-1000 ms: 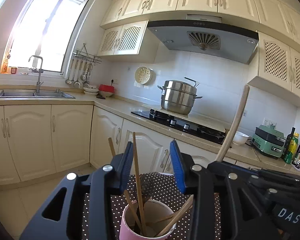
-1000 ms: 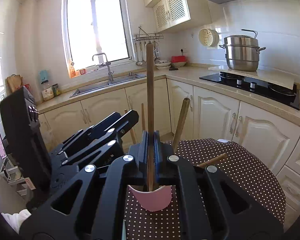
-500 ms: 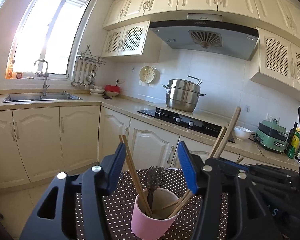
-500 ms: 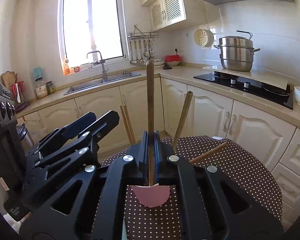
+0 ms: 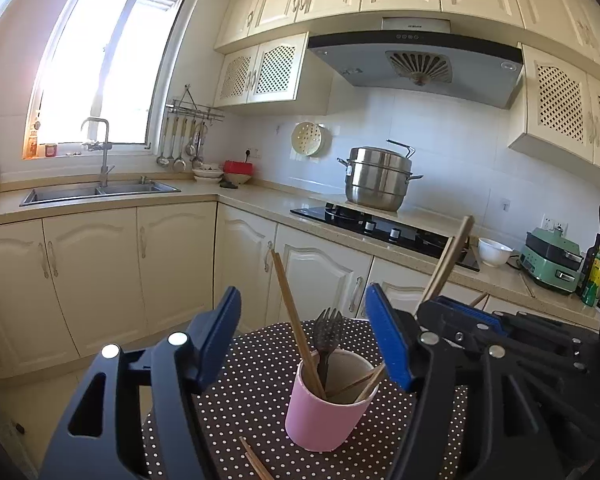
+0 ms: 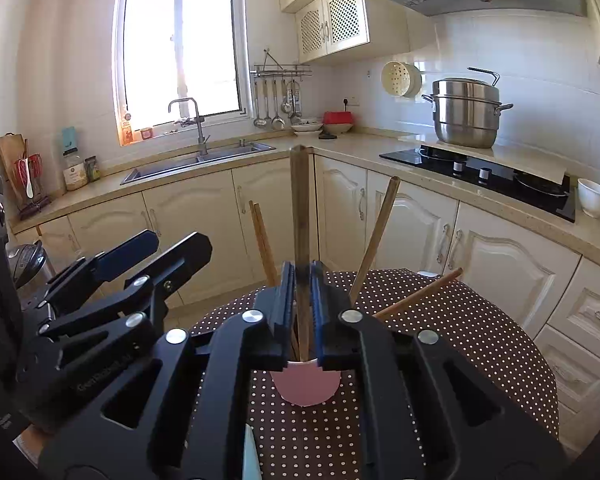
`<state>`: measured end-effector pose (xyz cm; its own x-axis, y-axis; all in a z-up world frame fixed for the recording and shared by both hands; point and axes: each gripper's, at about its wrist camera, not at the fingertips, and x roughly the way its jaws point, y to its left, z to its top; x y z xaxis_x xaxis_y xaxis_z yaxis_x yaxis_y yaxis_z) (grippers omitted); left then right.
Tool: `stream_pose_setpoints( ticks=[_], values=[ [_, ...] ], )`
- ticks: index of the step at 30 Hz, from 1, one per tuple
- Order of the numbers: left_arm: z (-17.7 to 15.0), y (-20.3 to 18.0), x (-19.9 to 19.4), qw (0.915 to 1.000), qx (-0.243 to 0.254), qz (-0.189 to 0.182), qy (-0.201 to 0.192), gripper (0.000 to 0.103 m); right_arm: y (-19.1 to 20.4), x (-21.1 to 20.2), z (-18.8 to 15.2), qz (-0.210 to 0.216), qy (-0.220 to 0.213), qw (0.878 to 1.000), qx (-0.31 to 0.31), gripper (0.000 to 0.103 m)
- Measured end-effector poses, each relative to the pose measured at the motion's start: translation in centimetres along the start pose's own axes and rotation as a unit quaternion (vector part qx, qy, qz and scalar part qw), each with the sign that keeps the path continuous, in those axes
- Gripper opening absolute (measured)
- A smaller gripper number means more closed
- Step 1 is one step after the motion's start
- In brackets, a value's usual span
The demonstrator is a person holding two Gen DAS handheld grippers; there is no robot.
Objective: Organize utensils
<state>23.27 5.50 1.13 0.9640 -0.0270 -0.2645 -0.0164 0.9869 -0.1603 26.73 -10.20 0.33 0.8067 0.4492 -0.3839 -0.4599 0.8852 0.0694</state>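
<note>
With the right gripper (image 6: 303, 300) opening around the upright wooden utensil (image 6: 300, 216) already standing in the pink cup (image 5: 324, 416) on the dotted desk (image 5: 252, 392), and the left gripper (image 5: 304, 344) opening empty just short of that cup, both should back off straight without tipping it.

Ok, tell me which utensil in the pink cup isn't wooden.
The black plastic fork, standing tines-up in the pink cup. Everything else showing in the cup is a brown wooden stick or handle, like the chopsticks just left of it.
</note>
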Motion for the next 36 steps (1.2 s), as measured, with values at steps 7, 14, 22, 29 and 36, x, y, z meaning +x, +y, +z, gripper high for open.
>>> stream_pose_setpoints(
  ticks=[7,14,22,29,36],
  values=[
    [0.2,1.2,-1.0,0.9995,-0.018,0.003,0.027,0.067,0.2,-1.2,-0.2,-0.007,-0.006,1.000,0.004,0.034],
    [-0.1,1.8,-2.6,0.9982,-0.020,0.005,0.057,0.068,0.8,-2.6,-0.6,-0.008,-0.006,1.000,0.000,0.043],
    [-2.6,2.0,-3.3,0.9901,-0.018,0.004,0.139,0.068,2.0,-2.9,-2.9,-0.002,0.027,1.000,-0.011,0.044],
    [-7.6,4.5,-1.4,0.9563,-0.075,0.008,0.282,0.068,2.8,-1.7,-6.9,0.012,0.098,0.995,-0.024,0.046],
    [-12.2,5.1,-0.9,0.9295,-0.103,0.007,0.354,0.067,3.1,-0.3,-11.0,0.023,0.168,0.985,-0.032,0.047]
  ],
)
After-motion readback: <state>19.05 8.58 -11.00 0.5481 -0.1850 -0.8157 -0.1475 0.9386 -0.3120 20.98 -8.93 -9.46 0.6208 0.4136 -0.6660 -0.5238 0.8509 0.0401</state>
